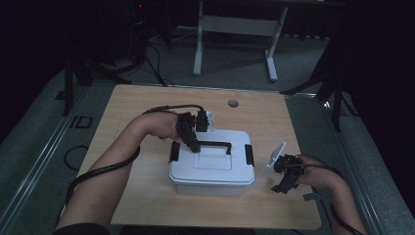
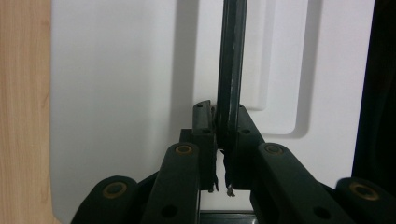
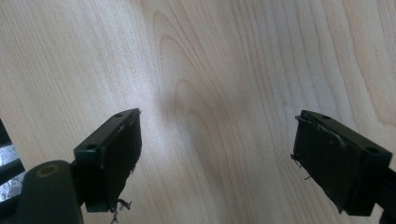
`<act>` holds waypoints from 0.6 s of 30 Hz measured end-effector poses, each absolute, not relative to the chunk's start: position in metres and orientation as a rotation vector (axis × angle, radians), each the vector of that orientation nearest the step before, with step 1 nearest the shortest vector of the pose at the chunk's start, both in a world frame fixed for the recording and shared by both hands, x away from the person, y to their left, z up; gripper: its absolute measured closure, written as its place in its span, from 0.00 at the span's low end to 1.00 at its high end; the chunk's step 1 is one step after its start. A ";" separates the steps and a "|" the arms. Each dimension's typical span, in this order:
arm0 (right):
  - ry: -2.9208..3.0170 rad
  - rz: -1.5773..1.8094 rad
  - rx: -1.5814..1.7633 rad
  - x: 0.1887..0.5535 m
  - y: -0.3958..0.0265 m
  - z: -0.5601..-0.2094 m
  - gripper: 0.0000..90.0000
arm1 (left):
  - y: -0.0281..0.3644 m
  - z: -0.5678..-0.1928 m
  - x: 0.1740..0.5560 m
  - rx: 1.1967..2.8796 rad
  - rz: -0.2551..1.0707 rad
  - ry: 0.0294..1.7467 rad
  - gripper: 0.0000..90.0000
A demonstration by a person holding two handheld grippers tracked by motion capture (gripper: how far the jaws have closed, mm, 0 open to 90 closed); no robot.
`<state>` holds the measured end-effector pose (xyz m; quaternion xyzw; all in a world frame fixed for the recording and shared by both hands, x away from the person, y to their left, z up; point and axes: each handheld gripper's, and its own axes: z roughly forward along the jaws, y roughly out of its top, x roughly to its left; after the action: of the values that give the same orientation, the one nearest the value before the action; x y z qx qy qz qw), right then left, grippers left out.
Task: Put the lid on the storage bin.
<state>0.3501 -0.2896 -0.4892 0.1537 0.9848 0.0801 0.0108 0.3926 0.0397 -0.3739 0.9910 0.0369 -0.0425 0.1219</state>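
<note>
Box [image 1: 211,169], white plastic with black side latches, sits near the middle of the wooden bench [image 1: 147,196]; its black handle [image 1: 214,145] lies across the lid; left tool [image 1: 194,146] comes down onto the lid and its jaws are clamped on that handle [image 2: 231,70], as the left gripper view shows, pads pressed against the bar on both sides; right tool [image 1: 285,185] rests well apart to the box's right, over bare wood [image 3: 210,70], jaws spread wide with nothing between them.
</note>
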 end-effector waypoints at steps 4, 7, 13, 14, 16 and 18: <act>3.071 0.255 0.482 0.350 -0.289 -0.489 0.17 | 0.040 -0.374 0.393 2.892 -0.123 0.114 0.92; 3.072 0.262 0.477 0.350 -0.289 -0.489 0.17 | 0.041 -0.374 0.393 2.883 -0.134 0.132 0.92; 3.074 0.253 0.480 0.350 -0.288 -0.490 0.17 | 0.040 -0.372 0.394 2.885 -0.046 0.164 0.81; 3.072 0.258 0.480 0.350 -0.288 -0.489 0.17 | 0.042 -0.371 0.396 2.888 -0.011 0.205 0.67; 3.071 0.260 0.480 0.350 -0.288 -0.489 0.17 | 0.043 -0.370 0.397 2.887 -0.003 0.220 0.58; 3.070 0.261 0.480 0.350 -0.287 -0.488 0.17 | 0.045 -0.370 0.398 2.886 0.003 0.257 0.40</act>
<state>0.3501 -0.2872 -0.4882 0.1539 0.9845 0.0836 0.0119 0.3980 0.0453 -0.3703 0.9886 0.0882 0.0011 0.1217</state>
